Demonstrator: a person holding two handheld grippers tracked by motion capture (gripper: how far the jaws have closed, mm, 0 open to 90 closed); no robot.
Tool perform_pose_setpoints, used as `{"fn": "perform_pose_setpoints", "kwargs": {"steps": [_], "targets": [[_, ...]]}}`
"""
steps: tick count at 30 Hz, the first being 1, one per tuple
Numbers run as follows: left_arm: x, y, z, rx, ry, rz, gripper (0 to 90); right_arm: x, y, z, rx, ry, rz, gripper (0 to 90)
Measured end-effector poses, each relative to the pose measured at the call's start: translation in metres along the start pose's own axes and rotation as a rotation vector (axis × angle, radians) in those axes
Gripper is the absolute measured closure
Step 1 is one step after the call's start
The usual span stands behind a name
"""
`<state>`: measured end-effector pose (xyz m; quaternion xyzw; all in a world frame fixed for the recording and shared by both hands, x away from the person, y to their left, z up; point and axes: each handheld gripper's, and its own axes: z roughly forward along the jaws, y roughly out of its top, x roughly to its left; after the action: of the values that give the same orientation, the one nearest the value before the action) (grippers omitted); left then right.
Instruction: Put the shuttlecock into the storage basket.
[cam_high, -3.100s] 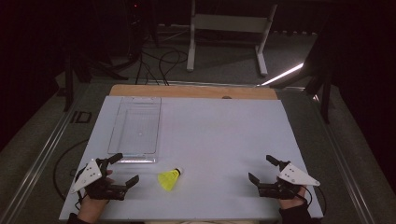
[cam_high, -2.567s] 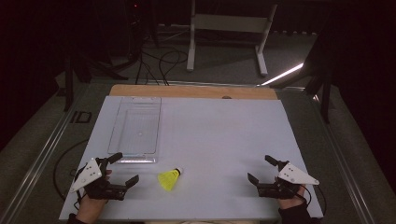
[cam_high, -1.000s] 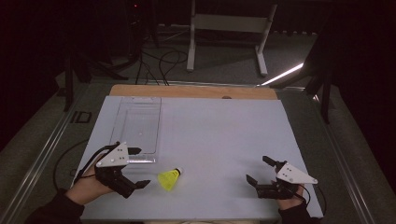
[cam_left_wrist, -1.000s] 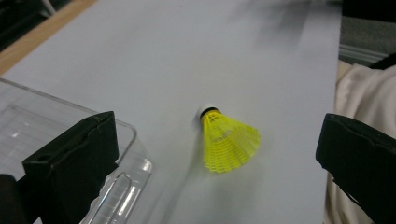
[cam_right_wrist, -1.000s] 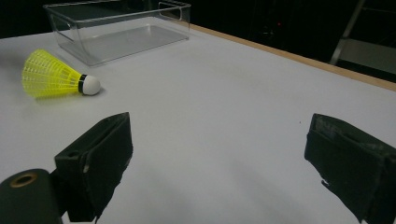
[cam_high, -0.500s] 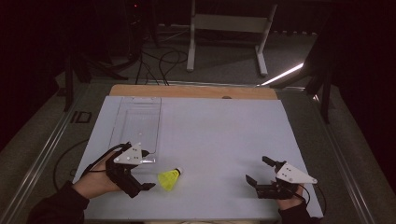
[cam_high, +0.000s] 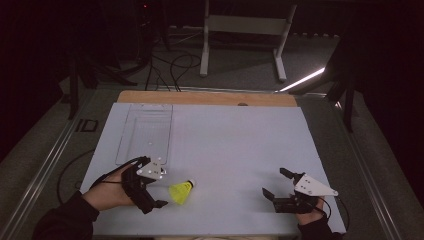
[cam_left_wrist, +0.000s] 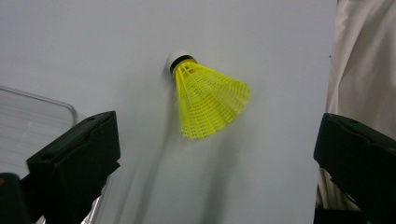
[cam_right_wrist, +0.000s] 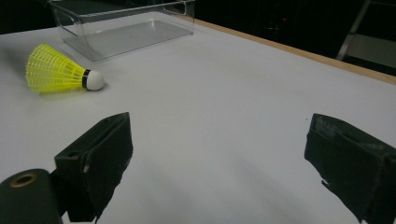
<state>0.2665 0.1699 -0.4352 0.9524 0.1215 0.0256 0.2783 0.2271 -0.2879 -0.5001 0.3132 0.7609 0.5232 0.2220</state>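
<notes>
A yellow shuttlecock (cam_high: 181, 192) with a white cork tip lies on its side on the white table sheet (cam_high: 235, 145), near the front left. My left gripper (cam_high: 154, 182) is open just left of it, jaws spread wide, not touching it. In the left gripper view the shuttlecock (cam_left_wrist: 210, 102) lies ahead between the two black jaws of that gripper (cam_left_wrist: 217, 140), cork pointing away. My right gripper (cam_high: 274, 181) rests open near the front right with nothing between its jaws. From the right gripper (cam_right_wrist: 219, 135) the shuttlecock (cam_right_wrist: 58, 70) shows far off at the left.
A clear plastic tray (cam_high: 145, 132) stands on the sheet at the back left, just beyond the left gripper, and shows as the tray (cam_right_wrist: 121, 28) in the right gripper view. A wooden table edge (cam_high: 207, 97) runs along the far side. Cables and a stand sit on the dark floor beyond.
My left gripper has lifted from the front left corner and moved right toward the shuttlecock, turning so its open jaws face it. The right gripper and the shuttlecock have stayed put.
</notes>
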Motion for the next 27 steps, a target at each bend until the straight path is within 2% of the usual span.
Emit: {"fn": "perform_pose_setpoints", "kwargs": {"steps": [3, 8, 9, 11, 18, 20, 21, 24, 27], "targets": [[0.002, 0.002, 0.014, 0.045, -0.032, 0.003, 2.7, 0.0, 0.0, 0.0, 0.005, 0.003, -0.002, 7.7], [0.004, 0.005, 0.023, 0.071, -0.036, 0.011, 5.6, 0.0, 0.0, 0.0, 0.004, 0.004, -0.001, 7.7], [0.005, 0.007, 0.025, 0.081, -0.026, 0.027, 7.2, 0.0, 0.0, 0.0, 0.004, 0.006, -0.003, 7.7], [0.006, 0.008, 0.026, 0.079, -0.029, 0.016, 9.8, 0.0, 0.0, 0.0, 0.004, 0.007, -0.003, 7.7], [0.008, 0.013, 0.033, 0.111, -0.001, 0.025, 19.6, 0.0, 0.0, 0.001, 0.005, 0.013, -0.003, 7.7], [0.009, 0.014, 0.036, 0.126, 0.006, 0.025, 27.1, 0.0, 0.0, 0.001, 0.005, 0.013, -0.001, 7.7], [0.009, 0.015, 0.038, 0.138, 0.019, 0.023, 27.1, 0.0, 0.0, 0.001, 0.006, 0.013, -0.002, 7.7], [0.009, 0.016, 0.043, 0.162, 0.024, 0.019, 34.0, 0.0, 0.0, 0.001, 0.005, 0.013, -0.003, 7.7], [0.01, 0.017, 0.049, 0.193, 0.034, 0.024, 37.1, 0.0, 0.0, 0.001, 0.003, 0.015, -0.003, 7.7]]}}
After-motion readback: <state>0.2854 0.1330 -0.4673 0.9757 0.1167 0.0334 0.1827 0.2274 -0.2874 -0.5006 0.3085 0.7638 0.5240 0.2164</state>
